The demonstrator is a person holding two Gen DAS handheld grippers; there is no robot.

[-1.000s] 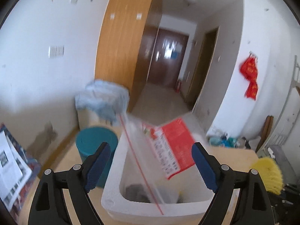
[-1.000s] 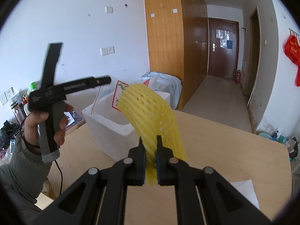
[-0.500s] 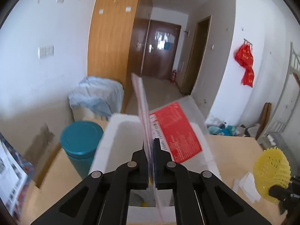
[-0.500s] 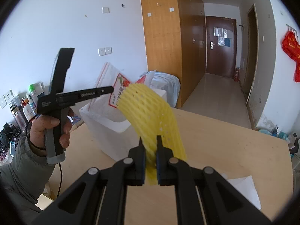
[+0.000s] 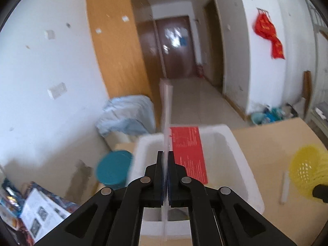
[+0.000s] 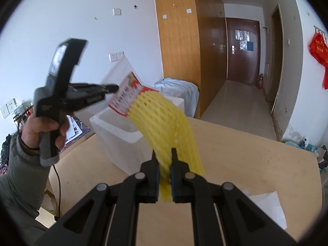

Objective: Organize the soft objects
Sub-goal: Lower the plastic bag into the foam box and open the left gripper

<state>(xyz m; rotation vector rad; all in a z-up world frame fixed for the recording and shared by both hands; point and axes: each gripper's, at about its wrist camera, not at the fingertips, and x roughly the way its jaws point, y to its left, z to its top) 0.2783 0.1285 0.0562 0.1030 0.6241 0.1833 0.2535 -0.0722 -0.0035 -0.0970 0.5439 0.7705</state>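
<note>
The left gripper [image 5: 166, 160] has its jaws pinched on the plastic bag [image 5: 167, 110], raised above the foam box [image 5: 244, 164]; a second ago they stood wide apart. The right gripper [image 6: 164, 160] clamps the yellow foam net [image 6: 164, 121] over the counter [image 6: 256, 160]. Next, likely: feed net into bag.

Left tongs [image 5: 166, 160] clamped tight, held raised in left hand [image 6: 44, 127]; right tongs [image 6: 163, 160] pinched nearly closed, angled downward.
</note>
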